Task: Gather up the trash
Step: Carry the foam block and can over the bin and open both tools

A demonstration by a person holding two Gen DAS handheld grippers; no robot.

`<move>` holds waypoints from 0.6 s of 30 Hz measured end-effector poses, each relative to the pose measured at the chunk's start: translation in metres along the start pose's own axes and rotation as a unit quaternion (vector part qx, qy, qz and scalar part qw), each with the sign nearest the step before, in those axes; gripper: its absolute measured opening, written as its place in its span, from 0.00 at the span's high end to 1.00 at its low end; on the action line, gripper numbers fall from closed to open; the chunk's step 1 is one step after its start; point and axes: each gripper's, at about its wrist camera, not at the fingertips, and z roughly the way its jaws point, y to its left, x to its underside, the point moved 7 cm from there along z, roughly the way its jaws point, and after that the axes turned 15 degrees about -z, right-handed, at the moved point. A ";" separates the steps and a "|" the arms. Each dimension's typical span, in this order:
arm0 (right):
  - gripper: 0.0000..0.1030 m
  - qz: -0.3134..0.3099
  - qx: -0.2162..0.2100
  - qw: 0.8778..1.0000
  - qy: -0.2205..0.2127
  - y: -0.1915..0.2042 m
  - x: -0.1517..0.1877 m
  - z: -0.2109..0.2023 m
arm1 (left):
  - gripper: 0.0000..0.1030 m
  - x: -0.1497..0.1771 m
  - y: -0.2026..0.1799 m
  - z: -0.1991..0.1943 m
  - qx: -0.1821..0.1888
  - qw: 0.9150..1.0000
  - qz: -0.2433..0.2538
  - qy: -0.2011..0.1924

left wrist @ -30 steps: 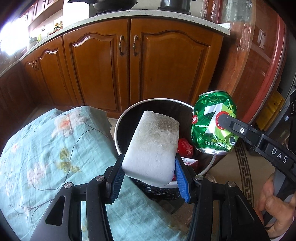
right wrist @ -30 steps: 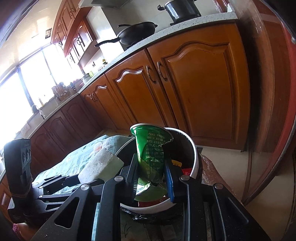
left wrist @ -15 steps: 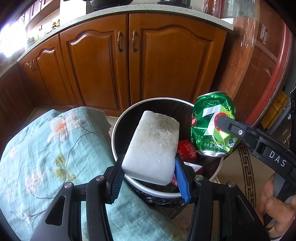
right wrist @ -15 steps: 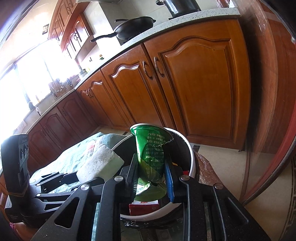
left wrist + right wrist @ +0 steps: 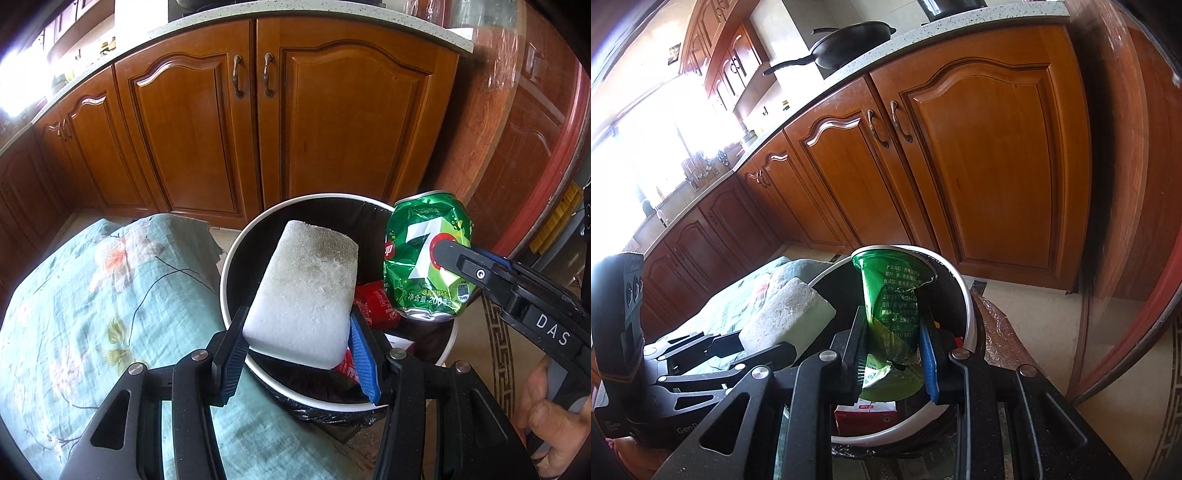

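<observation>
My left gripper [image 5: 295,350] is shut on a white foam block [image 5: 303,291], held over the round white-rimmed trash bin [image 5: 236,243] with its black liner. To the right, my right gripper [image 5: 894,350] is shut on a crushed green soda can [image 5: 892,306], also over the bin [image 5: 964,291]. In the left wrist view the can [image 5: 424,254] hangs above the bin's right rim, pinched by the right gripper's finger [image 5: 476,273]. Red and white packaging [image 5: 376,302] lies inside the bin. The foam block [image 5: 786,317] and the left gripper show at the left of the right wrist view.
A teal floral cloth [image 5: 92,314] covers a surface beside the bin on the left. Wooden kitchen cabinets [image 5: 258,129] stand behind, under a speckled counter with a black pan [image 5: 849,37]. A red-edged curved wooden panel [image 5: 535,129] rises at the right. A hand [image 5: 550,424] holds the right gripper.
Both grippers have edged forward over the bin, which now sits a little nearer and lower in view. The foam block and the can stay gripped as before.
</observation>
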 end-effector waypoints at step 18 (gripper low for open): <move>0.72 0.011 -0.007 0.999 0.033 -0.002 0.002 0.017 | 0.43 -0.007 0.005 0.014 -0.020 0.999 -0.016 0.019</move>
